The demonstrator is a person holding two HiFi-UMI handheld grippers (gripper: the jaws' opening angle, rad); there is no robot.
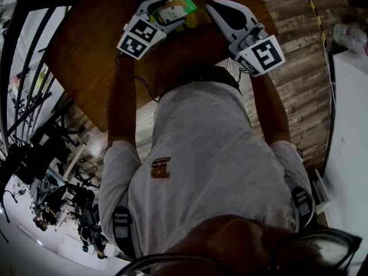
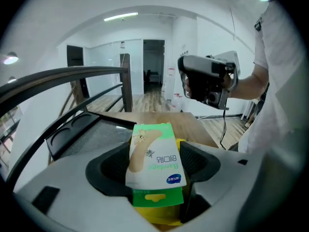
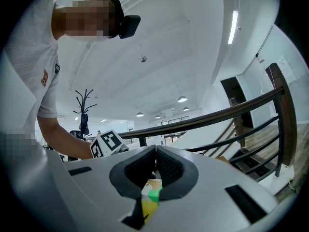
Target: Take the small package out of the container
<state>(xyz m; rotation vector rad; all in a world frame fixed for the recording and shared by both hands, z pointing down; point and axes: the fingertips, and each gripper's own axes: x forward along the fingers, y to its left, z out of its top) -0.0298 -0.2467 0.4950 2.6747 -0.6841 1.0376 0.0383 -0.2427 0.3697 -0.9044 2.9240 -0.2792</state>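
- The left hand-held gripper (image 1: 168, 13) is closed on the package (image 2: 154, 153), a flat white-and-green packet that sits between its two jaws.
- In the left gripper view the packet's long axis runs from 6 to 12 o'clock, in line with the jaws. Its green hang-tab end is nearest the camera.
- The yellow container (image 2: 155, 214) lies directly under the packet, touching it, and also sits between the left jaws. It shows only at the near end and along the right edge.
- The right hand-held gripper (image 1: 211, 7) is clenched, with its jaw tips pressed together. No view shows whether a thin edge is pinched between them.
- In the head view the packet lies at 9 o'clock from the right tips, just beside them, and runs roughly from 8 to 2 o'clock.
- Both hand-held grippers are held above the far edge of the brown counter (image 1: 86, 50), at 12 o'clock from the person.
- The left hand-held gripper already has the packet, so separating it likely means moving it and the container apart along the packet's length.
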